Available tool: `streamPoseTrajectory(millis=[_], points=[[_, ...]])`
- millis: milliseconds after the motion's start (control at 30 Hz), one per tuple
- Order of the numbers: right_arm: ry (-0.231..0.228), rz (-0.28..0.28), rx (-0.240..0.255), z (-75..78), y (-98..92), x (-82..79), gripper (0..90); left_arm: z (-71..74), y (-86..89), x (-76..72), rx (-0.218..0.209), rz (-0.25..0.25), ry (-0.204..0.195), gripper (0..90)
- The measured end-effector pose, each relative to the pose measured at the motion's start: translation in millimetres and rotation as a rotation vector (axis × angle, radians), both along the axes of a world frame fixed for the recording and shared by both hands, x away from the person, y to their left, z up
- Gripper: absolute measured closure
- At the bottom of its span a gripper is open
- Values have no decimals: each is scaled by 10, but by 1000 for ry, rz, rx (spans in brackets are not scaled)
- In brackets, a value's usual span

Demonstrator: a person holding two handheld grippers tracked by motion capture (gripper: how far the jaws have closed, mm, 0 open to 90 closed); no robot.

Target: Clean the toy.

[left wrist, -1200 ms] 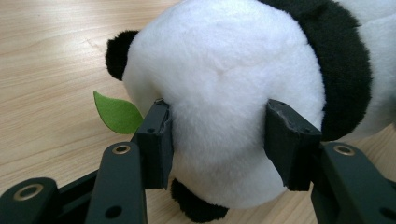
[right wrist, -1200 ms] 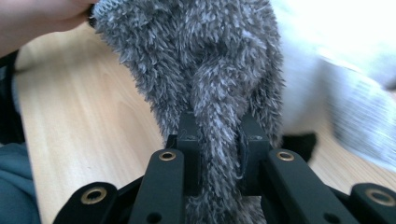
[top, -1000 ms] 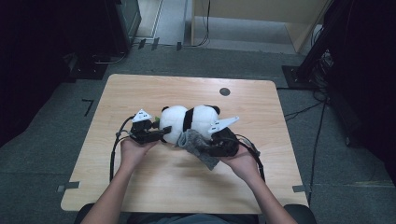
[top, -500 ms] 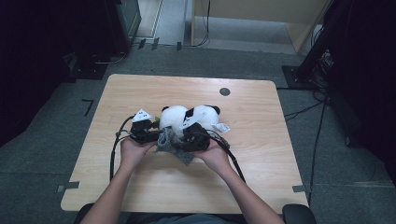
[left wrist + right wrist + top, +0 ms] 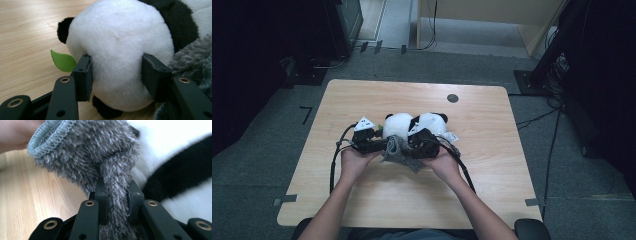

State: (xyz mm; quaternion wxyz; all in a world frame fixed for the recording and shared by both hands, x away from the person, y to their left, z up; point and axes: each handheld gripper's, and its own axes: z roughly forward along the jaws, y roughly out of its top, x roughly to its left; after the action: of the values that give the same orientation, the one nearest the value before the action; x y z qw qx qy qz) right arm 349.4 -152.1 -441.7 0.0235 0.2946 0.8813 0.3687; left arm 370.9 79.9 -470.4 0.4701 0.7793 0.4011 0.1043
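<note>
A black-and-white panda plush (image 5: 422,122) lies on its side in the middle of the wooden table (image 5: 362,95). My left gripper (image 5: 379,142) is shut on its white head (image 5: 120,45), one pad (image 5: 83,75) pressed into each side, and a green felt leaf (image 5: 63,61) sticks out beside it. My right gripper (image 5: 412,145) is shut on a grey fuzzy sock (image 5: 87,150), with the fabric bunched between its jaws (image 5: 116,195). The sock (image 5: 399,150) hangs against the panda's near side, right beside the left gripper. Its knit cuff opening faces up in the right gripper view.
A white tag (image 5: 451,136) lies by the panda's right end. A small dark round grommet (image 5: 452,98) sits in the tabletop at the back. Cables trail from both grippers toward the near edge. Dark equipment and carpet surround the table.
My right gripper has carried the grey sock leftward along the panda's near side, close up to the left gripper. The left gripper and the panda have stayed put.
</note>
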Motion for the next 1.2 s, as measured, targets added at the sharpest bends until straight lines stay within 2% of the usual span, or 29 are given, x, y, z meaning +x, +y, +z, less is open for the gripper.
streamPoseTrajectory(millis=[400,600,967,1200], points=[[-8,-28,-11,101,-394,-129,763,-1,-1,-1,-3,0,-1,466],[-12,-48,-10,124,-665,-204,761,-2,-4,-1,-6,0,-2,467],[-23,-138,15,168,-1150,-262,753,-13,-8,-4,-1,3,-12,463],[-32,-244,28,147,-1459,-216,755,-19,-5,-7,-3,4,-13,462]])
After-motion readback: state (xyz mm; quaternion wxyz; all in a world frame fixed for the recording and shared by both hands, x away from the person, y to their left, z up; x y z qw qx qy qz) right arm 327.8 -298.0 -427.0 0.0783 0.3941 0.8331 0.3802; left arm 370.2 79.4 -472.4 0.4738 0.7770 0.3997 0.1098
